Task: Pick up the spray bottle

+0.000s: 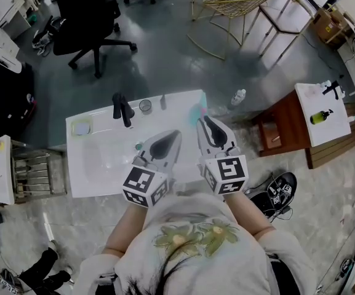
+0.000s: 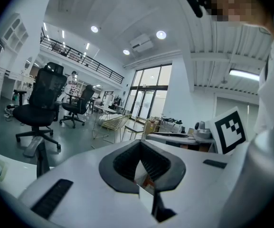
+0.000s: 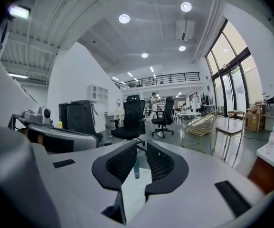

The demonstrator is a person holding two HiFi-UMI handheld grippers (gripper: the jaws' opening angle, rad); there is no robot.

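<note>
The spray bottle (image 1: 195, 112) is a small teal shape, blurred, near the far right edge of the white table (image 1: 97, 171). In the right gripper view it stands upright some way off, seen through the slit between the jaws as the teal bottle (image 3: 137, 167). My right gripper (image 1: 205, 120) points at it from just short of it, with its jaws (image 3: 142, 144) only a narrow slit apart and nothing between them. To its left, my left gripper (image 1: 175, 135) hangs over the table, its jaws (image 2: 139, 144) shut and empty.
On the table's far side are a black faucet (image 1: 123, 109), a round cup (image 1: 145, 106), a thin dark bottle (image 1: 163, 102) and a pale sponge (image 1: 80, 128). A clear bottle (image 1: 239, 96) lies on the floor. A brown side table (image 1: 285, 125) stands to the right and office chairs behind.
</note>
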